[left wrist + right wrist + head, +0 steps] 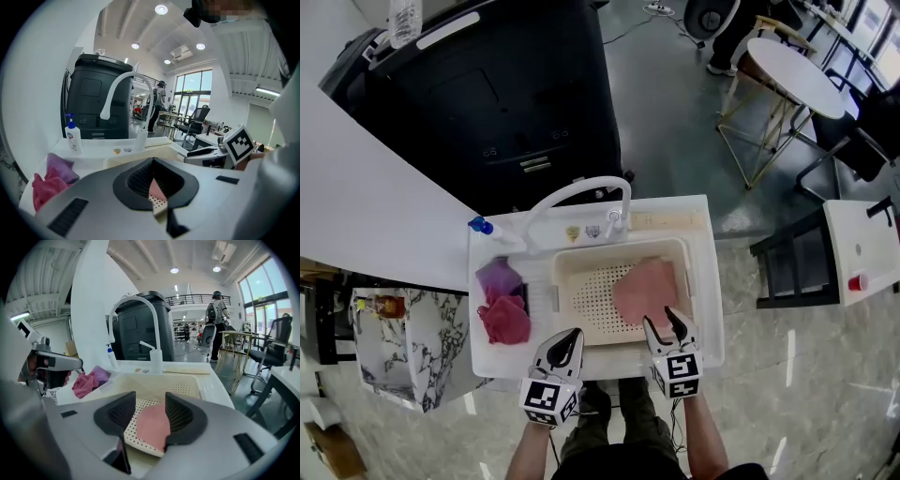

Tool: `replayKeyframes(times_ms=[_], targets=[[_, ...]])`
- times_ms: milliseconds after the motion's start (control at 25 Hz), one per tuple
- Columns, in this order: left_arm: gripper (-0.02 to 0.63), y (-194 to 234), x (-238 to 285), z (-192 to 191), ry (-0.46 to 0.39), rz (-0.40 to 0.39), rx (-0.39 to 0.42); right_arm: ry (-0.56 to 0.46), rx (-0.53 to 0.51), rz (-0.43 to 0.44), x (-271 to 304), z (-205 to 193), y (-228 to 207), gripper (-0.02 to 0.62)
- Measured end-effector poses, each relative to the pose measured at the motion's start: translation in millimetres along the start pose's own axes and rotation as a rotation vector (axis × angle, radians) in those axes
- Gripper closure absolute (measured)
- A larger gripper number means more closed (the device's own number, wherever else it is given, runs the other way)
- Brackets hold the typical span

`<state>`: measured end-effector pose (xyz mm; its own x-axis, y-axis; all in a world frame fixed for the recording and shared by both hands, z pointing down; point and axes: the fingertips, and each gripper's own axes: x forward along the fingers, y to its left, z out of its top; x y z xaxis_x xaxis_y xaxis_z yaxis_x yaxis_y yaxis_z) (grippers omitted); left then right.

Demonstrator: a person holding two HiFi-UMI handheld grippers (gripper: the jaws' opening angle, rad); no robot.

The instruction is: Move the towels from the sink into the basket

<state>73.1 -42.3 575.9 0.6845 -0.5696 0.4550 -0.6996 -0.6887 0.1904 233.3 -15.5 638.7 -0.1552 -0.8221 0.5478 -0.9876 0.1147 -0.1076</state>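
While the person is holding both tools at the near edge of the white sink [713, 309], the right gripper [664, 320] is hovering with its claw spread wide and gripping nothing. Its own view is showing the pink towel [151, 426] lying beyond the gap between the jaws, with neither pad pressing on it. That pink towel [645, 289] is resting flat on the perforated floor of the cream basket [585, 302], toward the basket's right side, and the basket is sitting in the sink basin under the curved white faucet [581, 190]. The left gripper [572, 334] is pointing at the basket's near left corner with its claw closed tight on nothing. Two more towels are lying outside the basket on the sink's left ledge: a purple towel [498, 278] farther back and a magenta towel [506, 321] just in front of it, the two touching. A soap bottle [480, 225] with a blue pump is standing at the ledge's back corner, behind the purple towel.
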Motion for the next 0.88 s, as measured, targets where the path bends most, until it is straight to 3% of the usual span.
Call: replayKeyframes(times_ms=[520,880], targets=[[0.603,8,-24,27,-0.060,0.008,0.025,-0.065,-0.061,0.015,-16,35,25,0.399],[0.603,15,-62,61,-0.144,0.031,0.059,-0.193,-0.087,-0.009,-42,89,53,0.494]])
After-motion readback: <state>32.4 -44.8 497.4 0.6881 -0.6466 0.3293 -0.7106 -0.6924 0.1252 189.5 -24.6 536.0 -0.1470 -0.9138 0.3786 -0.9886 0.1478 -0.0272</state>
